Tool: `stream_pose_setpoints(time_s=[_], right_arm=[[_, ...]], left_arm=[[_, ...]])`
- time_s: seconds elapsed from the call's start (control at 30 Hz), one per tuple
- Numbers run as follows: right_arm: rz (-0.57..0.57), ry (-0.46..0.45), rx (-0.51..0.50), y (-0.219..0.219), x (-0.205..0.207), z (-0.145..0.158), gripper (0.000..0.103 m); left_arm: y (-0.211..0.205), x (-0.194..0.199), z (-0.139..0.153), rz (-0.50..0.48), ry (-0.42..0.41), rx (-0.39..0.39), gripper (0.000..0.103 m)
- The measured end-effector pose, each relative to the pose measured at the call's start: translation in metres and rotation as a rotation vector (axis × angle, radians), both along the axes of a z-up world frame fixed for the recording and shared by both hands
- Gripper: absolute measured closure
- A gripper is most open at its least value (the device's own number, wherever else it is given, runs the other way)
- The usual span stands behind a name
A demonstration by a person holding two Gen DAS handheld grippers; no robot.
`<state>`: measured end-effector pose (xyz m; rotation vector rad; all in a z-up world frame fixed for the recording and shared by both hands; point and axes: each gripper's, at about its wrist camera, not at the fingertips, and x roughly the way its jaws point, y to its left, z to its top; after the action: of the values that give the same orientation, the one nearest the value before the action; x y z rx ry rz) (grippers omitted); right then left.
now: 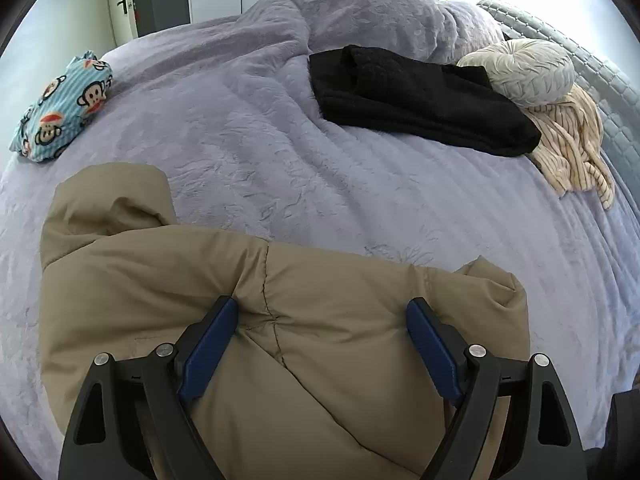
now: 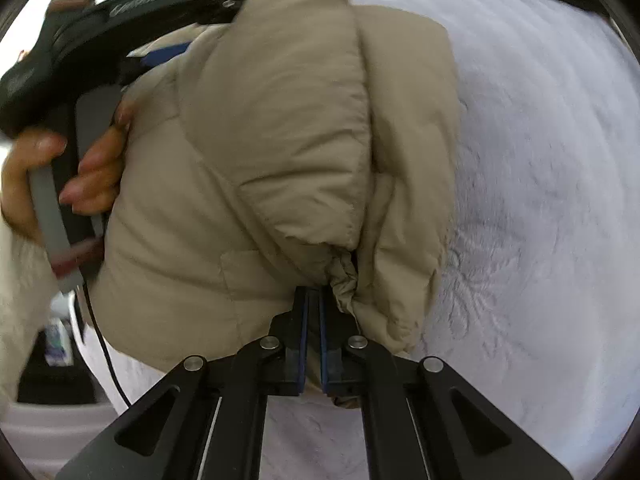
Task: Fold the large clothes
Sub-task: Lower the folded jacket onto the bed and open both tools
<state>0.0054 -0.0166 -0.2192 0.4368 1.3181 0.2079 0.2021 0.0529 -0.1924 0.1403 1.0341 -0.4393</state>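
1. Here, the right gripper (image 2: 314,294) has its jaws pressed together, pinching the gathered cuff of a sleeve on the tan puffer jacket (image 2: 256,152).
2. The left gripper (image 1: 322,312) stands spread wide over the jacket's quilted middle; its blue pads (image 1: 210,344) flank a seam, and whether they touch the fabric I cannot tell.
3. The jacket lies bunched and puffy at the near edge of the lilac bed (image 1: 248,120), hood toward the left.
4. A hand (image 2: 86,168) grips the left gripper's handle.
5. A black garment (image 1: 420,100) lies toward the far right.
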Motion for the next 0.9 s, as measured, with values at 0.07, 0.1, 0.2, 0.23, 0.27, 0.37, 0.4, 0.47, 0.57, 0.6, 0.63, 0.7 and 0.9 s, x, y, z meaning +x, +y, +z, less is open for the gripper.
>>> stream_pose_setpoints(time_s=[0.07,0.1,0.2,0.23,0.27,0.37,0.4,0.47,0.57,0.6,0.63,0.7,0.9], right_arm=[[0.003,-0.003,-0.008,0.001,0.002,0.000,0.100],[0.004,-0.003,-0.010,0.003,0.002,0.001,0.100],[0.001,-0.002,-0.006,0.004,-0.001,0.001,0.100],[-0.002,-0.001,-0.002,0.003,-0.001,0.001,0.100],[-0.006,-0.001,0.002,0.005,-0.001,0.000,0.100],[-0.019,0.001,0.009,0.004,0.001,-0.004,0.100],[-0.022,0.001,0.010,0.000,0.008,-0.015,0.100],[-0.028,0.003,0.009,0.000,0.007,-0.017,0.100],[-0.030,0.010,0.012,0.001,0.007,-0.024,0.100],[-0.031,0.014,0.014,0.001,0.007,-0.027,0.100],[-0.031,0.024,0.016,0.002,0.007,-0.032,0.100],[-0.033,0.039,0.014,0.004,0.006,-0.035,0.100],[-0.024,0.097,-0.064,0.016,0.004,-0.021,0.096]], left_arm=[[0.006,-0.005,0.007,0.004,0.001,-0.005,0.016],[0.013,-0.011,0.017,0.013,-0.012,-0.010,0.017],[0.038,-0.033,0.041,0.042,-0.059,-0.023,0.017],[0.045,-0.039,0.045,0.050,-0.066,-0.024,0.017],[0.056,-0.047,0.050,0.064,-0.076,-0.023,0.017],[0.096,-0.080,0.056,0.141,-0.072,-0.022,0.016],[0.105,-0.089,0.054,0.165,-0.063,-0.021,0.017],[0.125,-0.109,0.048,0.206,-0.040,-0.027,0.016],[0.144,-0.139,0.020,0.221,0.025,-0.004,0.016],[0.146,-0.145,0.012,0.218,0.041,-0.003,0.014],[0.149,-0.152,0.004,0.222,0.048,-0.012,0.013],[0.152,-0.160,-0.004,0.221,0.064,-0.018,0.012],[0.154,-0.165,-0.008,0.239,0.125,0.008,0.012]])
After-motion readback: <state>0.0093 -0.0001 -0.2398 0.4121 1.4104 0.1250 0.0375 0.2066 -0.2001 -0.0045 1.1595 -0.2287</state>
